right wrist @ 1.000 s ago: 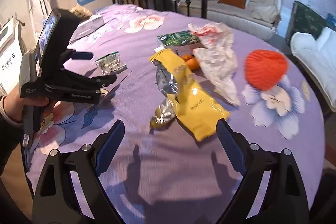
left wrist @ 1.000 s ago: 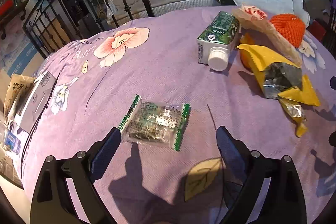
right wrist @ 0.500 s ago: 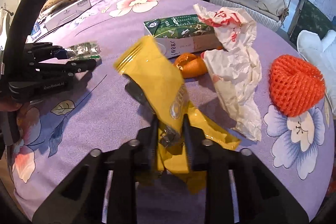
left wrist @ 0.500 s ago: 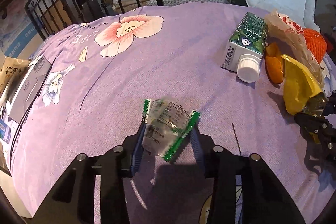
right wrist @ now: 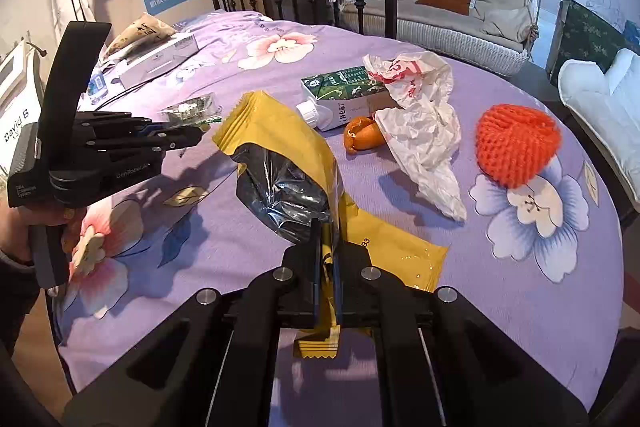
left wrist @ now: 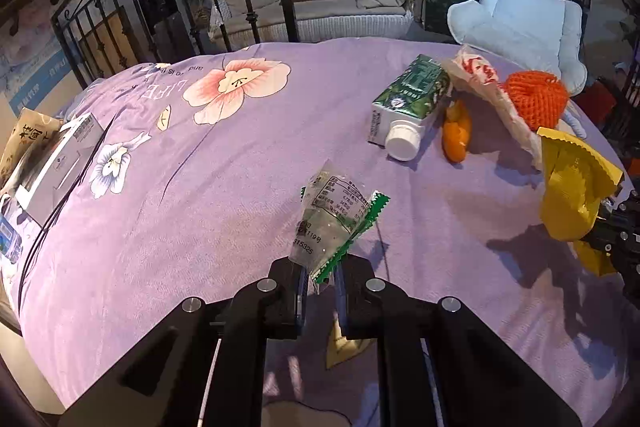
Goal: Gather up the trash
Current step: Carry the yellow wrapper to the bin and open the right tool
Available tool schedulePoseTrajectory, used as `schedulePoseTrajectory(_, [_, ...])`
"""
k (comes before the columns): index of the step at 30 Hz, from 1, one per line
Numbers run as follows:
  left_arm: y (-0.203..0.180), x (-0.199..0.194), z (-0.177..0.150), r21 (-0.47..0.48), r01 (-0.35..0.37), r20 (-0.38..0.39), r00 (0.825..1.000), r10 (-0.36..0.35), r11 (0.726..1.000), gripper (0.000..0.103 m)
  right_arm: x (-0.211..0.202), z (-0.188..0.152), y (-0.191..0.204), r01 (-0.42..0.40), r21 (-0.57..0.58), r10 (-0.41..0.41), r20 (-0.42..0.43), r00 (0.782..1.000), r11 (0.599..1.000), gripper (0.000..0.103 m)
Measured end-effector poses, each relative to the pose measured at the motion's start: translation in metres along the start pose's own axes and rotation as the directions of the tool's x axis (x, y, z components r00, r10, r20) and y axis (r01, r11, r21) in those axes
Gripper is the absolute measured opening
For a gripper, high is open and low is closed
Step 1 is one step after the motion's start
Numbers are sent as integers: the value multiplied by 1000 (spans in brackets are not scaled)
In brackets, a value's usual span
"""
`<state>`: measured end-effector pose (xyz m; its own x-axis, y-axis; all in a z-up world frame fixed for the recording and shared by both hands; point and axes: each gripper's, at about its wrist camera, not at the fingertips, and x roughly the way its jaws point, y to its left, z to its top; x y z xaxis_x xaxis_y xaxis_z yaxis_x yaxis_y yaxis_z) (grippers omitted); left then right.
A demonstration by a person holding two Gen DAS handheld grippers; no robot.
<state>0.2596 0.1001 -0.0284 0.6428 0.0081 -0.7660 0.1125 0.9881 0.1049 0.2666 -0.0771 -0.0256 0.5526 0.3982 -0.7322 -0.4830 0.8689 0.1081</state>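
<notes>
left gripper point(left wrist: 320, 277) jaws just closed on clear green-edged plastic wrapper point(left wrist: 334, 217); right gripper point(right wrist: 328, 269) just clamped yellow foil-lined snack bag point(right wrist: 280, 163), both above purple floral bedspread point(left wrist: 240, 167)

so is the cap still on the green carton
Yes, the green carton lies on its side on the purple bedspread with its white cap screwed on.

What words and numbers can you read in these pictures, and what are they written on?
"315325" and "119": clear wrapper in the left gripper.
"GenRobot.AI": side of the left gripper.
"David B": white device at the left edge.
"LIFE": upside down on the purple cloth.
"B3": yellow wrapper in the right gripper.
Carton, wall signs and the wrapper's table of print: too small or blurred.
</notes>
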Motion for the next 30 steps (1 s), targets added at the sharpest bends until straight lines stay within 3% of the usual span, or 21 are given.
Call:
schedulePoseTrajectory(7, [-22, -35, -16, -30, 86, 53, 995, -84, 996, 12, -38, -27, -4, -11, 44, 9, 32, 999, 999, 6])
schedulePoseTrajectory(16, [-70, -78, -37, -4, 189, 120, 975, -187, 982, 12, -78, -59, -24, 9, 120, -19, 76, 997, 993, 6])
schedulePoseTrajectory(23, [-110, -97, -52, 23, 255, 146, 956, -255, 967, 12, -116, -88, -48, 35, 208, -61, 120, 991, 977, 6])
schedulePoseTrajectory(30, [-155, -107, -59, 77, 318, 149, 934, -326, 945, 12, -155, -126, -89, 96, 342, -153, 144, 978, 935, 6])
